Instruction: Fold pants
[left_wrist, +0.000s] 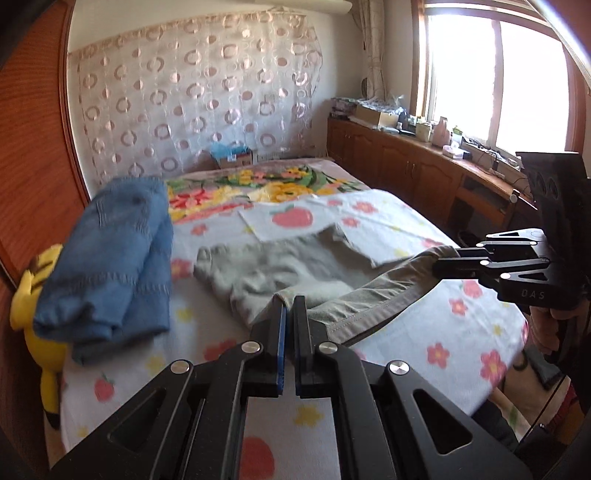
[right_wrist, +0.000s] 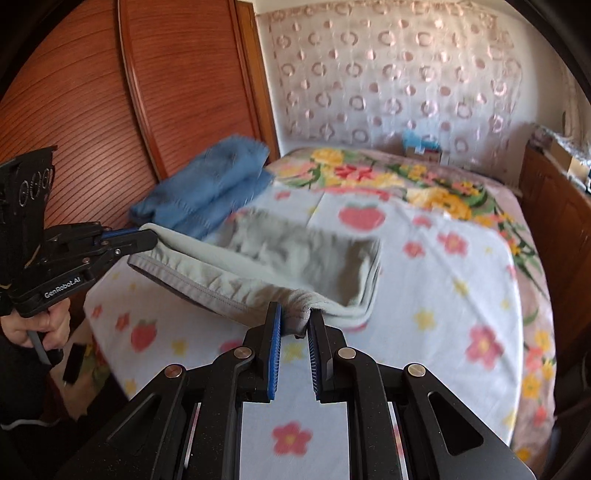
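Note:
Grey pants (left_wrist: 280, 269) lie partly on the flowered bed, with their near edge lifted and stretched between both grippers. My left gripper (left_wrist: 290, 301) is shut on one corner of that edge; it also shows at the left of the right wrist view (right_wrist: 147, 236). My right gripper (right_wrist: 295, 314) is shut on the other corner; it also shows at the right of the left wrist view (left_wrist: 441, 264). The pants (right_wrist: 306, 254) look blurred, and their far part rests folded on the bed.
Folded blue jeans (left_wrist: 110, 266) lie on the bed's left side, also seen in the right wrist view (right_wrist: 210, 192). A yellow plush toy (left_wrist: 44, 295) sits by the wooden wardrobe (right_wrist: 110, 110). Wooden cabinets (left_wrist: 406, 166) with clutter run under the window at right. A cardboard box (left_wrist: 232, 157) stands at the bed's head.

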